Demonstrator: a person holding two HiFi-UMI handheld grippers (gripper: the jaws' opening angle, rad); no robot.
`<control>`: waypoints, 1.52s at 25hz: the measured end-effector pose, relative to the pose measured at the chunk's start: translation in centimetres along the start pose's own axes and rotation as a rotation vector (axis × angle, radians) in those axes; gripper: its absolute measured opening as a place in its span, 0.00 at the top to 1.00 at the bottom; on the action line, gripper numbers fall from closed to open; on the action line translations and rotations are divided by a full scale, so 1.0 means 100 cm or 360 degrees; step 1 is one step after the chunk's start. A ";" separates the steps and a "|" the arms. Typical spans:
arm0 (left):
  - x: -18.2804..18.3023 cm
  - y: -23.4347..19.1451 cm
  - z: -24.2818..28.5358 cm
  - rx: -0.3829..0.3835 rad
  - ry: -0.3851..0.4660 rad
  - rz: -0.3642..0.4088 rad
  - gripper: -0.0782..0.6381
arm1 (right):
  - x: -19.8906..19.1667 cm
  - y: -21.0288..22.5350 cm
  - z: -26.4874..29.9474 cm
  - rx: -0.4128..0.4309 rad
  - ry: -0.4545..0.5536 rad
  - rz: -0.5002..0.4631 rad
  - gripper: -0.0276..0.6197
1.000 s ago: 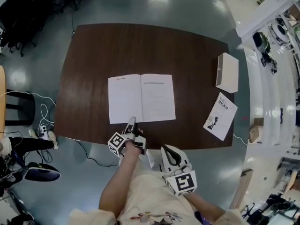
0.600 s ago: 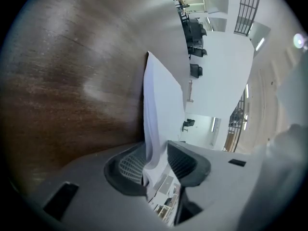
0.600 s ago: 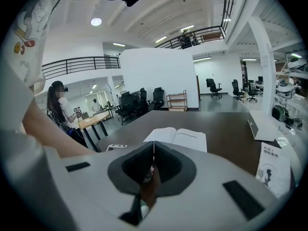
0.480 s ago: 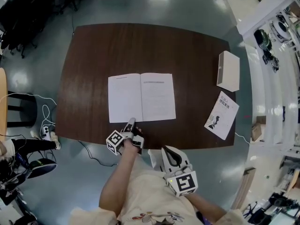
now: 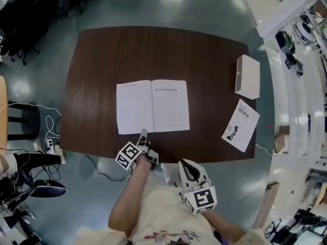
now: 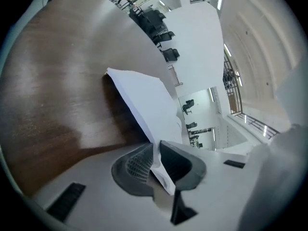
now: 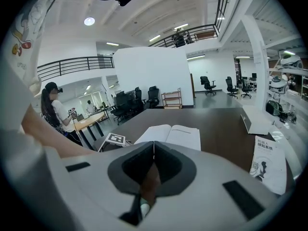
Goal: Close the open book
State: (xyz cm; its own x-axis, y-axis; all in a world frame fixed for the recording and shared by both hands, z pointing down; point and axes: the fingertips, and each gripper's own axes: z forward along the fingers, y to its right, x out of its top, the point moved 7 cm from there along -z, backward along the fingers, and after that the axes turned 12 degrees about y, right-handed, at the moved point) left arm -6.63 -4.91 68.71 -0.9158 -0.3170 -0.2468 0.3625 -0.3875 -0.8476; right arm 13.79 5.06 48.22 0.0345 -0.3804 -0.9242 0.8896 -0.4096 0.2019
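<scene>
The open book point(image 5: 153, 106) lies flat in the middle of the dark wooden table point(image 5: 102, 55), white pages up. My left gripper point(image 5: 143, 133) is at the book's near edge, just left of the spine. In the left gripper view point(image 6: 155, 160) its jaws are closing, and a page of the book point(image 6: 144, 100) runs up between the pads and is pinched there. My right gripper point(image 5: 186, 170) hangs off the table's near edge, close to my body, shut with nothing in it. In the right gripper view point(image 7: 154, 150) the book point(image 7: 171, 134) lies ahead of it.
A white box point(image 5: 248, 78) and a printed booklet point(image 5: 240, 125) lie at the table's right side. Chairs stand beyond the far left corner. Cables point(image 5: 48, 131) trail on the floor at the left. A person point(image 7: 55, 109) stands far off in the right gripper view.
The left gripper has rolled at the book's near edge and its jaws have narrowed. The right gripper has stayed where it was.
</scene>
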 end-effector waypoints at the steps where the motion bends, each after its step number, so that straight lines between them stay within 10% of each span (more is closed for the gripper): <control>1: 0.000 0.003 0.000 0.0005 -0.0004 0.0072 0.82 | 0.000 0.000 0.001 0.0001 0.0001 -0.0001 0.95; 19: -0.027 0.054 -0.004 0.0001 -0.0097 0.1376 0.83 | -0.007 0.022 -0.009 -0.0048 -0.0022 0.0042 0.95; 24: -0.038 0.058 0.002 0.0020 -0.0103 0.1446 0.84 | 0.006 0.043 0.017 -0.0001 -0.0048 0.0081 0.93; 28: -0.045 0.059 0.003 0.0032 -0.0099 0.1498 0.84 | 0.034 0.050 0.078 0.0191 -0.0179 0.0273 0.61; 38: -0.045 0.063 0.000 0.0057 -0.0128 0.1583 0.84 | 0.041 -0.009 0.242 0.0320 -0.0930 0.0597 0.34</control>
State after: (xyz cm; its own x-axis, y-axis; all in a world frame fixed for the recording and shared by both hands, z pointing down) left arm -0.25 -5.91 64.48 -0.1789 -0.5685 -0.8030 0.9644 0.0604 -0.2576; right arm 2.09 -16.25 52.07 0.0219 -0.8836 -0.4678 0.7628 -0.2877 0.5791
